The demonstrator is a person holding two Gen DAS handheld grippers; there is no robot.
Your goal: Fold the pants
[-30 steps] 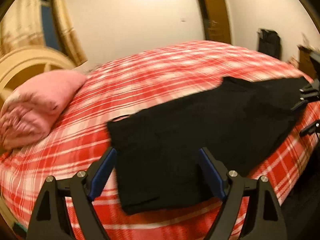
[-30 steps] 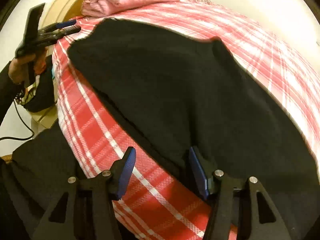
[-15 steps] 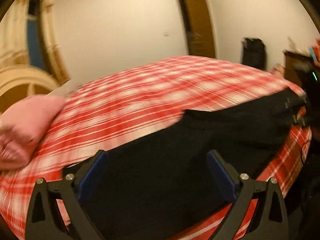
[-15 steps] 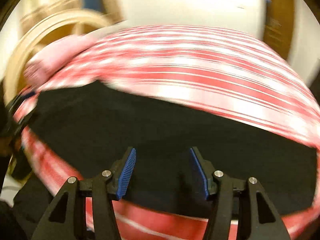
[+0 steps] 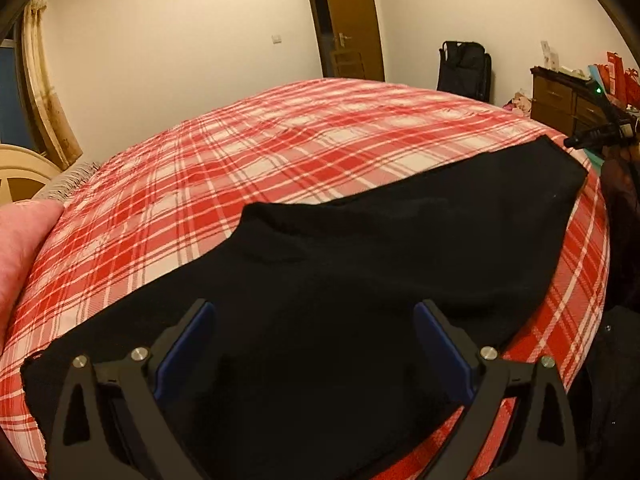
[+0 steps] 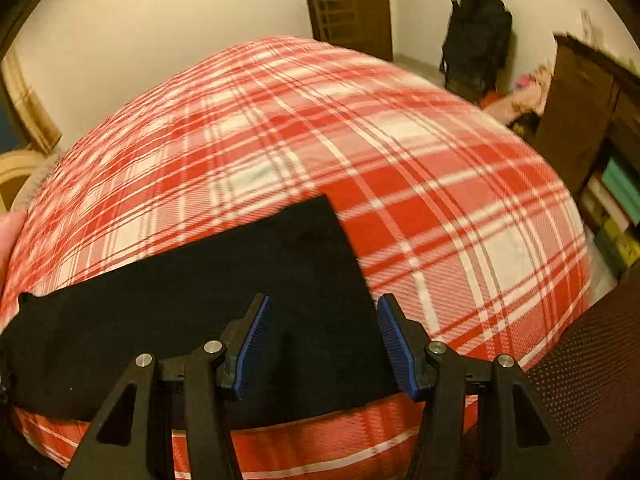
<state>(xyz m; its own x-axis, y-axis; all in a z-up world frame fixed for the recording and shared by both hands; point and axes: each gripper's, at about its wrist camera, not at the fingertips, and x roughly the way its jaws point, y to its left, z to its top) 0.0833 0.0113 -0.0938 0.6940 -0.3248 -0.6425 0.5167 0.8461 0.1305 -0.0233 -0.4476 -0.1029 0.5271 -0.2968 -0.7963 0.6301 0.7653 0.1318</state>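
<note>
A: Pants (image 5: 360,300) lie flat on the bed (image 5: 320,140), black against the red plaid cover, spread out ahead of both grippers. A second ago your left gripper (image 5: 312,354) had a narrower gap; now its jaws stand as wide as they go, with cloth beneath them and nothing pinched.

B: And the right?

A: Your right gripper (image 6: 324,344) has swung from the middle of the pants to their end. Its jaws sit about half open, as before, and hold nothing. One squared corner of the pants lies just ahead of them, and the end edge runs close by the right-hand pad.

B: What does that mean for the fold?

A: I judge you have let go and moved to new stations, one gripper at each part of the garment, ready to take hold for the next fold. No fold is being carried right now.

B: Any containers to mind?

A: None near your grippers. Beyond the bed's far right corner stands a dresser (image 5: 568,100); what its drawers hold is hidden. A pink pillow (image 5: 20,252) sits far off to the left of your left gripper.
</note>
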